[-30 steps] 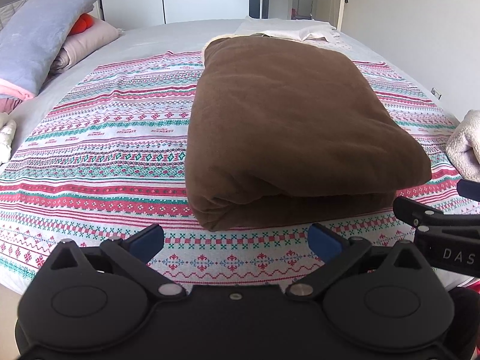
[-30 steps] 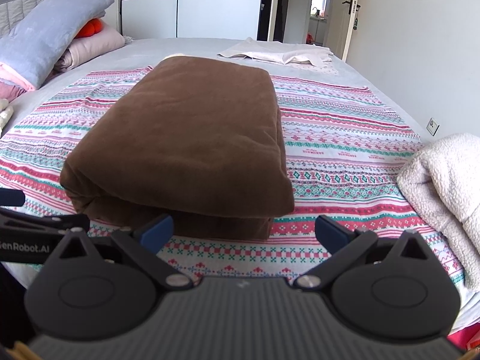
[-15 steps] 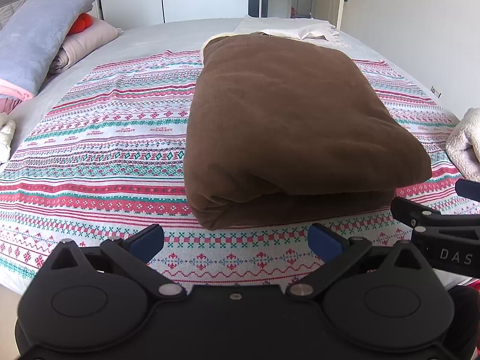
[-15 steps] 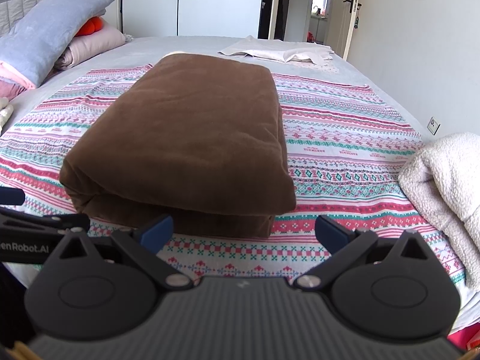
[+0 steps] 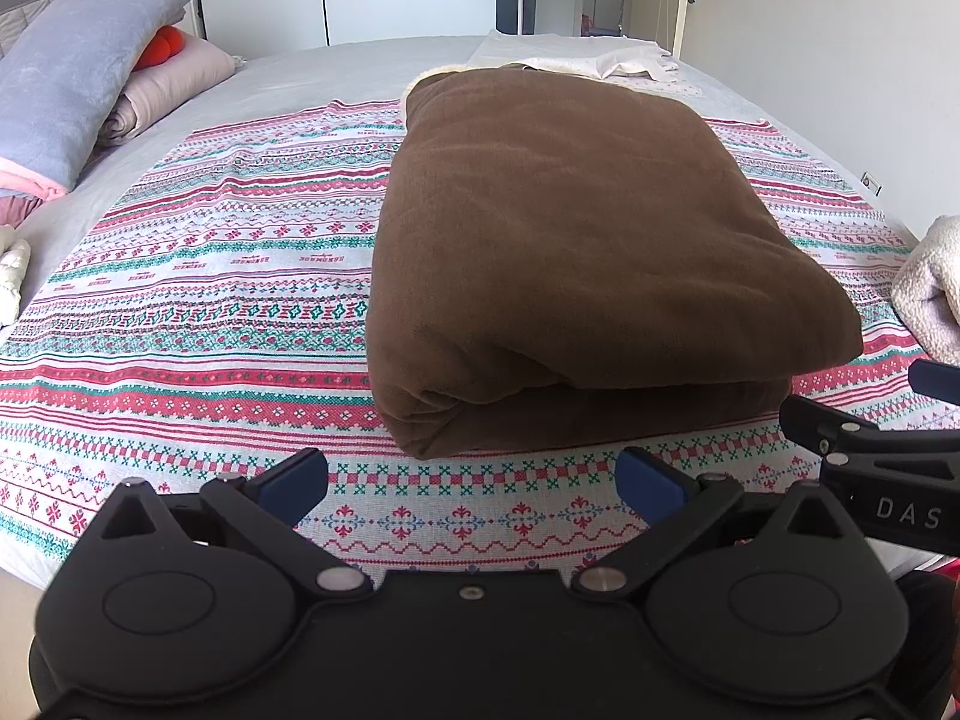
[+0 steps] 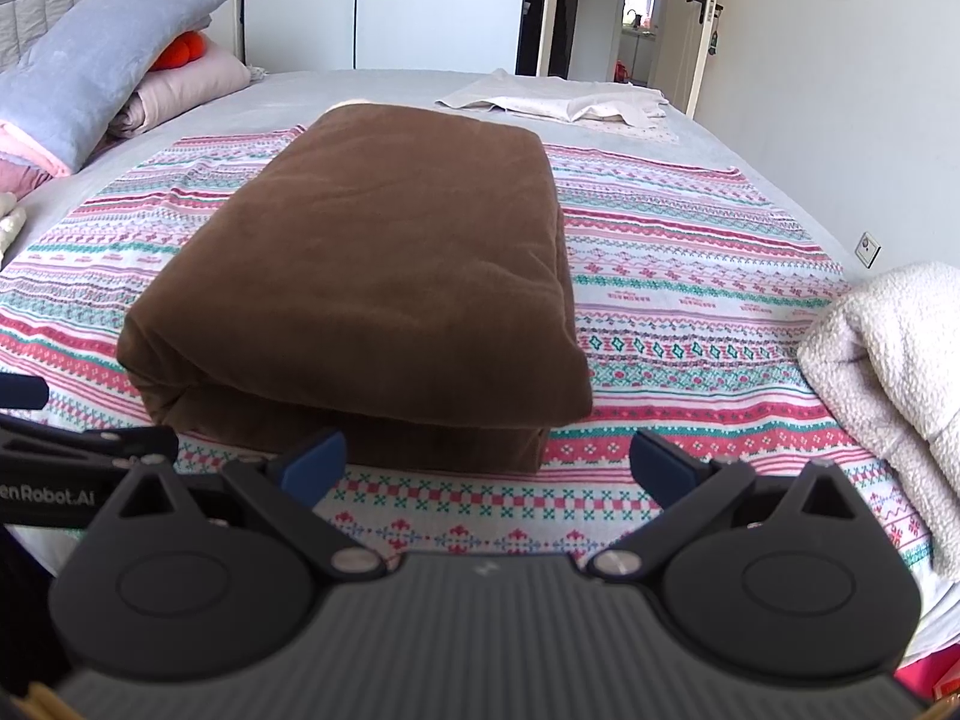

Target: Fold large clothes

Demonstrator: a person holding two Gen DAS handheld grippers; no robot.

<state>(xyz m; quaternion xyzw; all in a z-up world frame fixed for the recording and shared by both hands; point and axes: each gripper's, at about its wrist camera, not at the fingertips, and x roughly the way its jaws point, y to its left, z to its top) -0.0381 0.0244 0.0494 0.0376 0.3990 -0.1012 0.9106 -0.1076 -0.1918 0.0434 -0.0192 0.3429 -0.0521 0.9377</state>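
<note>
A folded brown garment [image 5: 576, 252] lies as a thick rectangular bundle on the patterned sheet [image 5: 210, 276] in the middle of the bed; it also shows in the right wrist view [image 6: 384, 276]. My left gripper [image 5: 474, 477] is open and empty, hovering just short of the bundle's near edge. My right gripper [image 6: 486, 459] is open and empty, also just short of the near edge. The right gripper shows at the right edge of the left wrist view [image 5: 870, 444], and the left gripper at the left edge of the right wrist view [image 6: 72, 456].
A cream fleece item [image 6: 888, 372] lies at the bed's right edge. A white garment [image 6: 558, 102] lies at the far end of the bed. Pillows and a blue blanket [image 5: 78, 72] are stacked far left. A wall [image 6: 840, 90] runs along the right.
Both grippers have drawn back very slightly from the bundle. The brown garment has not moved and both grippers stay open.
</note>
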